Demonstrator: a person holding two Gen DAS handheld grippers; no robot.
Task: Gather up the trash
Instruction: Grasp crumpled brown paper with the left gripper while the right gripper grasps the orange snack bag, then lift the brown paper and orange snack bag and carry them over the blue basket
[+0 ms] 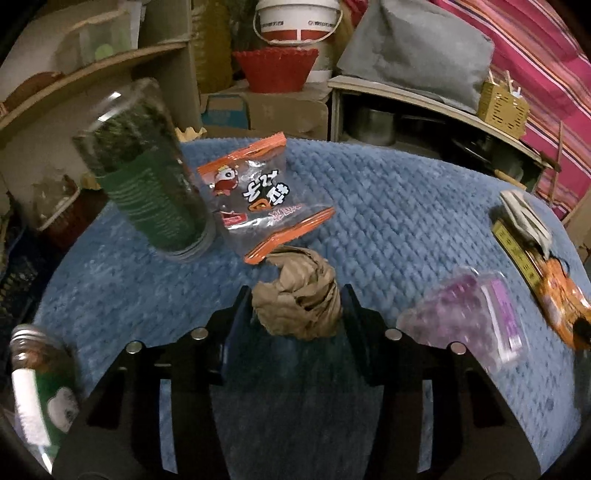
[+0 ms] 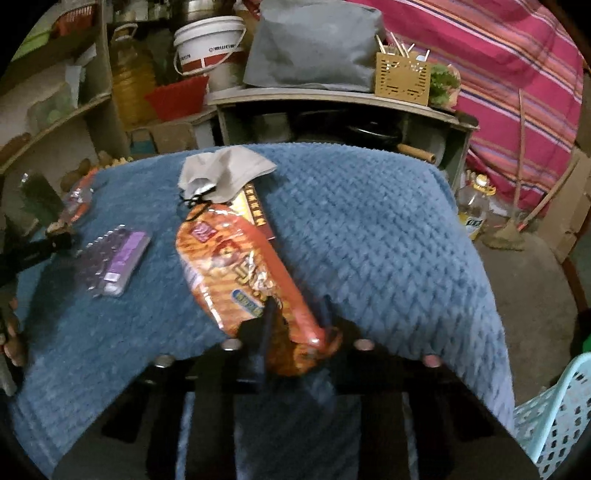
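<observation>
A crumpled brown paper ball (image 1: 306,299) lies on the blue blanket (image 1: 388,206), and my left gripper (image 1: 295,290) is shut on it, one finger pressing each side. An orange snack bag (image 2: 236,266) stretches away across the blanket (image 2: 369,229). My right gripper (image 2: 298,306) is shut on the bag's near end, which bunches between its fingers. Loose on the blanket are a clear and orange wrapper (image 1: 258,192), a purple blister pack (image 1: 476,314) (image 2: 114,262) and a grey face mask (image 2: 225,170) over a flat yellow and red box (image 2: 258,214).
A tall clear jar with dark green contents (image 1: 147,177) stands at the left, a green bottle (image 1: 40,384) near the front left corner. A light blue plastic basket (image 2: 554,413) sits off the table's right edge. Shelves, a white bucket (image 1: 295,22) and a red basket (image 1: 275,68) crowd the back.
</observation>
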